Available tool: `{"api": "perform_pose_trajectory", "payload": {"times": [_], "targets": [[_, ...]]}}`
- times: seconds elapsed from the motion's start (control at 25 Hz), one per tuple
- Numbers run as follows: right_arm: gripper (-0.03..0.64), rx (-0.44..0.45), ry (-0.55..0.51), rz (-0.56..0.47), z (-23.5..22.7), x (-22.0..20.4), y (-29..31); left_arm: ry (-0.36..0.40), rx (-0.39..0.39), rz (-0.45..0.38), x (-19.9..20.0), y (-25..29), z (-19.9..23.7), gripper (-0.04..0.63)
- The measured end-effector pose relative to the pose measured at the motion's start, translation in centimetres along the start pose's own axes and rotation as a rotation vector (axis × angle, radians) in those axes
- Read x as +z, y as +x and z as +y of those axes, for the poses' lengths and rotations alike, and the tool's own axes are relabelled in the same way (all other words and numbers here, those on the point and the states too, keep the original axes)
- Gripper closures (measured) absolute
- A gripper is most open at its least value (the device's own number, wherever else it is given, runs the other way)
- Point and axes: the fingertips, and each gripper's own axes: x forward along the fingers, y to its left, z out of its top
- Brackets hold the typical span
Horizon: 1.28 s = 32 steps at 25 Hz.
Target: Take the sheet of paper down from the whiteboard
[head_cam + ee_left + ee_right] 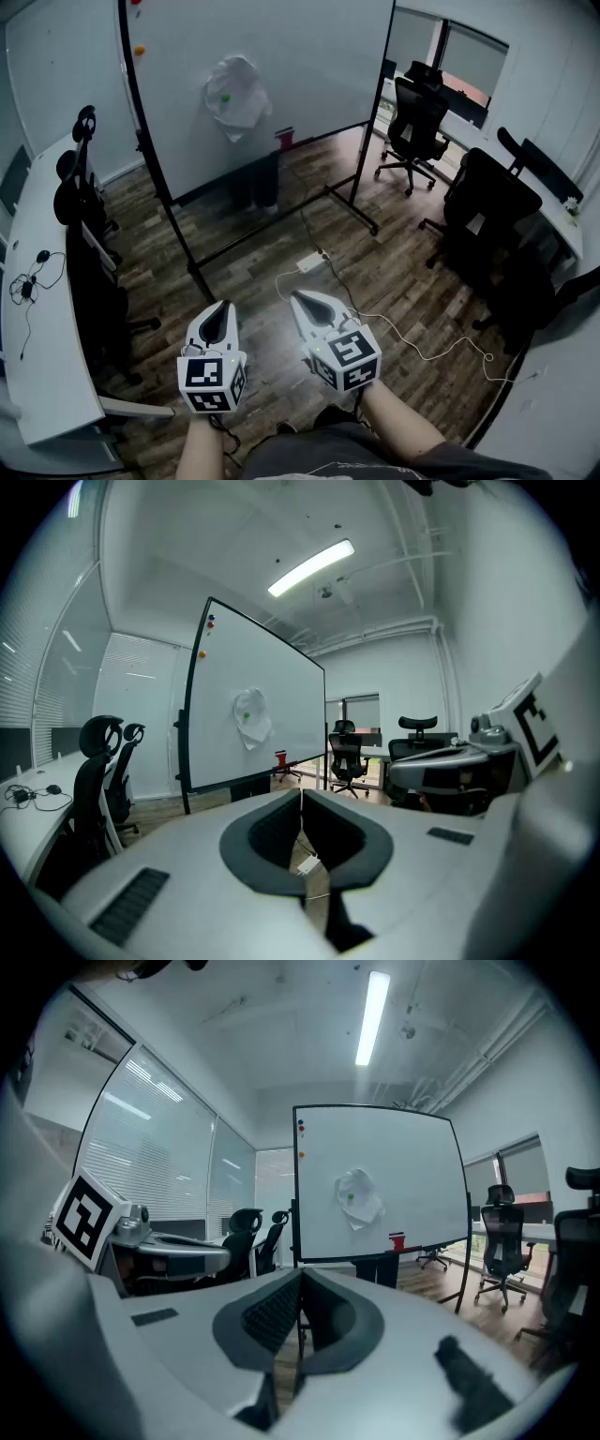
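Note:
A crumpled white sheet of paper (pixel 236 96) hangs on the whiteboard (pixel 309 66), pinned by a green magnet (pixel 224 97). Both gripper views show the paper (pixel 250 717) (pixel 359 1195) far ahead. My left gripper (pixel 218 312) and right gripper (pixel 300 300) are held side by side low in the head view, well short of the board, both pointing towards it. Each has its jaws shut with nothing between them. The left gripper's tips (pixel 301 794) and the right gripper's tips (pixel 301 1274) meet in a thin line.
A red cup (pixel 284 138) stands on the board's tray. Red and orange magnets (pixel 140 50) sit at the board's upper left. Office chairs (pixel 417 122) stand on the right and by the left desk (pixel 37 375). A power strip with white cable (pixel 312 262) lies on the wooden floor.

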Motion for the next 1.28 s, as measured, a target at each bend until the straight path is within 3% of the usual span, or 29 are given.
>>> {"api": "perform_pose_trajectory", "payload": {"times": [0.24, 0.72, 1.08, 1.28], "targets": [[0.595, 0.03, 0.0, 0.02, 1.4, -1.3, 0.5, -0.014, 0.0, 0.014, -0.8, -0.4, 0.9, 0.577], [0.595, -0.001, 0.031, 0.038, 1.7, -2.4, 0.2, -0.003, -0.035, 0.013, -1.0, -1.1, 1.0, 0.577], [0.594, -0.089, 0.064, 0.034, -1.3, -3.1, -1.0, -0.019, -0.061, 0.009, -0.8, 0.9, 0.6, 0.577], [0.594, -0.089, 0.086, 0.045, -2.7, -4.0, 0.7, -0.008, -0.053, 0.016, -0.8, 2.4, 1.3, 0.576]]}}
